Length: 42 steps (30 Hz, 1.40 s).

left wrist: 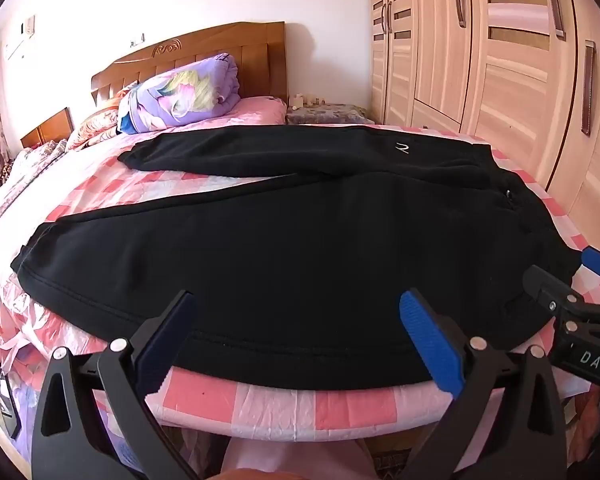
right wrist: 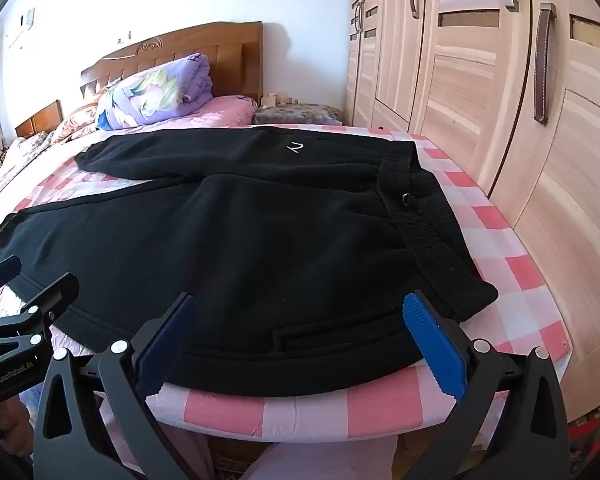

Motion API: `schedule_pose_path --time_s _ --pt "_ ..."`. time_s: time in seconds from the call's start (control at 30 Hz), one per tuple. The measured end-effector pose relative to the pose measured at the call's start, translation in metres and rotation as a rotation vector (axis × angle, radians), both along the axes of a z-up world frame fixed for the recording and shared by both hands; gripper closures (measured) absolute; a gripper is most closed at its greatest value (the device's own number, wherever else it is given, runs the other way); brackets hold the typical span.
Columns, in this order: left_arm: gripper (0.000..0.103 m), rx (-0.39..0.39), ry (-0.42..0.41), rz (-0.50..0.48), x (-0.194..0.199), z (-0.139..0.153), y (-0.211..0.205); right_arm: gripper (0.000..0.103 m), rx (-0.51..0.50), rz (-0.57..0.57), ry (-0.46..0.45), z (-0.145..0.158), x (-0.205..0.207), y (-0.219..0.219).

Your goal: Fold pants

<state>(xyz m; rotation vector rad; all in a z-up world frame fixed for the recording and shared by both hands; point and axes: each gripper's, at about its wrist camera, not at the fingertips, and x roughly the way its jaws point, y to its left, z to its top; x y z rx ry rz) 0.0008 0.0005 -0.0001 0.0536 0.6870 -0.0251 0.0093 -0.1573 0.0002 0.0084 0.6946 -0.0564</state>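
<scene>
Both of my hand-held grippers, the left hand-held gripper (left wrist: 296, 344) and the right hand-held gripper (right wrist: 300, 344), hung with jaws wide apart and empty at the near hem of the black sweatpants (left wrist: 284, 256). These lay flat on the checked bed (right wrist: 500, 220), long axis crosswise: waistband (right wrist: 424, 216) toward my right, cuffs left. Only the right view showed the waistband ring.
</scene>
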Motion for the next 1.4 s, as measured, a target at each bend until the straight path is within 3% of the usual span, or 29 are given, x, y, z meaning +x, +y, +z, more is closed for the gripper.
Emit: schedule_pose_path --time_s 1.4 --pt "0.001 -0.002 0.012 -0.015 -0.003 -0.009 0.003 0.004 0.041 0.013 0.024 -0.008 0.001 -0.002"
